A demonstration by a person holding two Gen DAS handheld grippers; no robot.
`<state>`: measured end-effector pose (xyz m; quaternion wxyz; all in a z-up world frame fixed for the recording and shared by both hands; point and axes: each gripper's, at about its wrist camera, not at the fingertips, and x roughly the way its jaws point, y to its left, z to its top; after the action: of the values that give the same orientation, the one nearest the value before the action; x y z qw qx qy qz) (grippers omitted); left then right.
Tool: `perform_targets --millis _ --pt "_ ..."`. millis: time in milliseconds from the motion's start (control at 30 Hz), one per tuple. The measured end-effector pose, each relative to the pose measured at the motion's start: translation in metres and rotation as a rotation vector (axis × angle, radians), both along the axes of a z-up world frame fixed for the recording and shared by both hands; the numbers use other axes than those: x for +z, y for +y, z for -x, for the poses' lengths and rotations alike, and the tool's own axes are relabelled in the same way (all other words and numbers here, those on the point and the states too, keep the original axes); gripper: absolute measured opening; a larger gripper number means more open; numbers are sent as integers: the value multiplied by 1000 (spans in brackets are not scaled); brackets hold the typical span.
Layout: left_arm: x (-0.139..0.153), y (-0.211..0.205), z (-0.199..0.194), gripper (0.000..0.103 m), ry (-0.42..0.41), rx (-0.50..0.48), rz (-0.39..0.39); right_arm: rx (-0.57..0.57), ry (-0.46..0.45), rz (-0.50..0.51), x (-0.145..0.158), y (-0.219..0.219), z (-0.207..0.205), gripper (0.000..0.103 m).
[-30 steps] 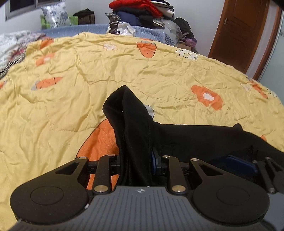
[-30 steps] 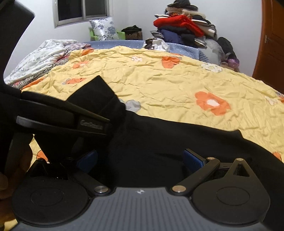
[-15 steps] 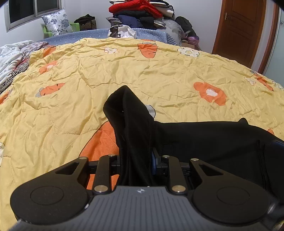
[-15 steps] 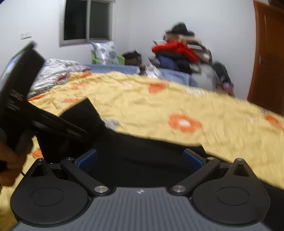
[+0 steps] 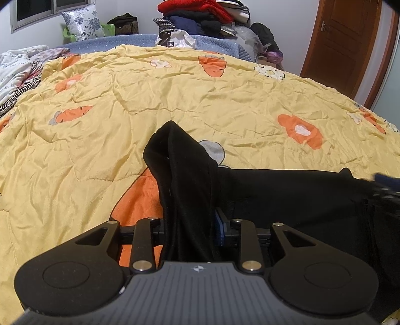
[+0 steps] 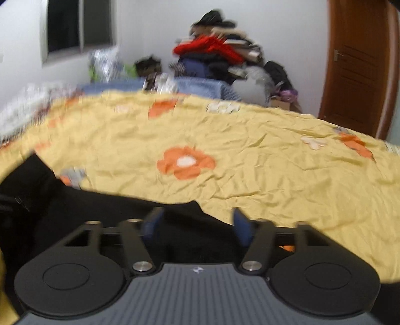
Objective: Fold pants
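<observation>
Two grippers are mine. My left gripper is clamped tight on a raised bunch of the black pants, which lie along the near edge of the yellow quilt and stretch toward its right side. My right gripper stands with its blue pads apart above the cloth, gripping nothing, as far as the blurred view tells.

a bed carries a crumpled yellow quilt printed with orange carrots and flowers. black pants lie on its near side. at the far edge sit a blue blanket, a floral pillow and piled clothes.
</observation>
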<state>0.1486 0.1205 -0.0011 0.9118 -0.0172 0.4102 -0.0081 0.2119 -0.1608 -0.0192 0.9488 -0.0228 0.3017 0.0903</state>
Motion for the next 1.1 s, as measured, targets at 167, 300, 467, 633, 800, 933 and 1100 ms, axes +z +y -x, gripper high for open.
perform_targets --millis 167,300,467,633,800,933,1100 --pt "-3 -3 -1 39 4 -4 -17 46 73 116 -28 22 -40 36" --pt "-3 -1 -2 40 7 -3 -9 -9 38 29 -13 6 -39 36" --pt "-4 -1 -3 41 8 2 -13 -67 -12 225 1 -5 -17 36" --pt "-5 1 -2 45 5 -3 -14 129 52 -125 12 -52 -42 51" --pt "-5 2 -3 45 13 -1 -7 317 240 -482 3 -109 -103 52" --pt "-6 0 -4 49 5 0 -29 380 351 -509 -15 -113 -123 47" --pt "-7 1 -6 53 9 10 -27 464 400 -394 -27 -90 -118 29"
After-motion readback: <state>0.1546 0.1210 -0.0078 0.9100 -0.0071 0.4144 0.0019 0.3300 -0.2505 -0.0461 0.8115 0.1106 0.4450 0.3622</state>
